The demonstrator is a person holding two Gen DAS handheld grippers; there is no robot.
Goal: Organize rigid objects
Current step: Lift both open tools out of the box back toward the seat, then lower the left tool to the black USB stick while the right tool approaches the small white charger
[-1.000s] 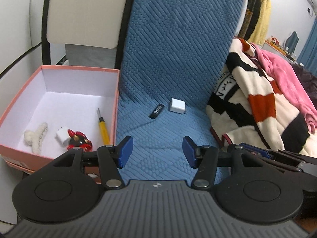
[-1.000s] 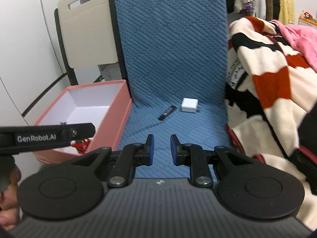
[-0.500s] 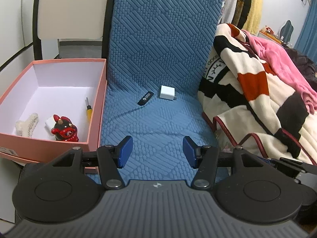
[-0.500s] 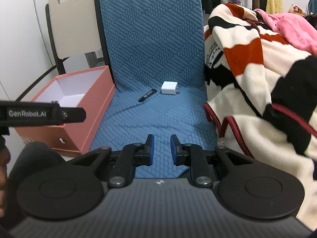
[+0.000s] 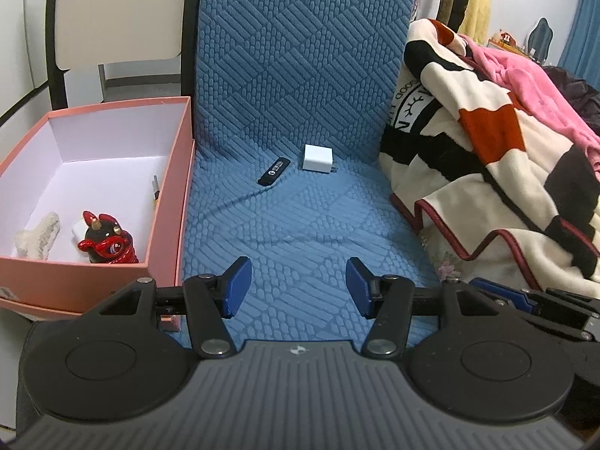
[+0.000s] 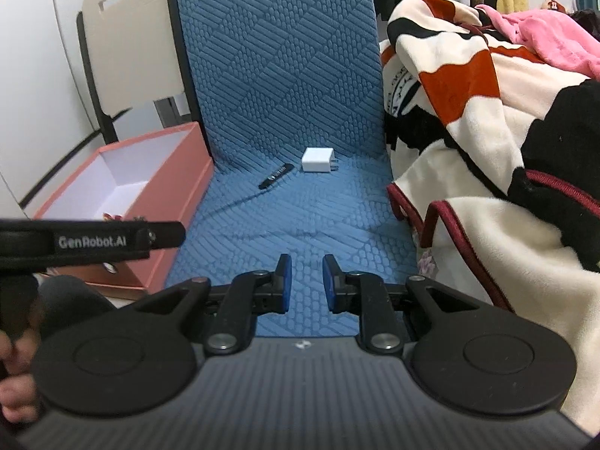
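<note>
A white charger cube and a black USB stick lie at the back of the blue quilted seat. Both also show in the right wrist view, the charger and the stick. A pink box at the left holds a red and black figurine, a cream hair claw, a small white item and a yellow screwdriver. My left gripper is open and empty above the seat's front. My right gripper is open a narrow gap and empty.
A striped cream, black and red blanket with a pink garment is piled at the right of the seat. A beige folding chair stands behind the box. The left gripper's body crosses the right wrist view at the left.
Both grippers have drawn back and shifted right, away from the box. The right gripper's jaws have opened slightly. The objects have not moved.
</note>
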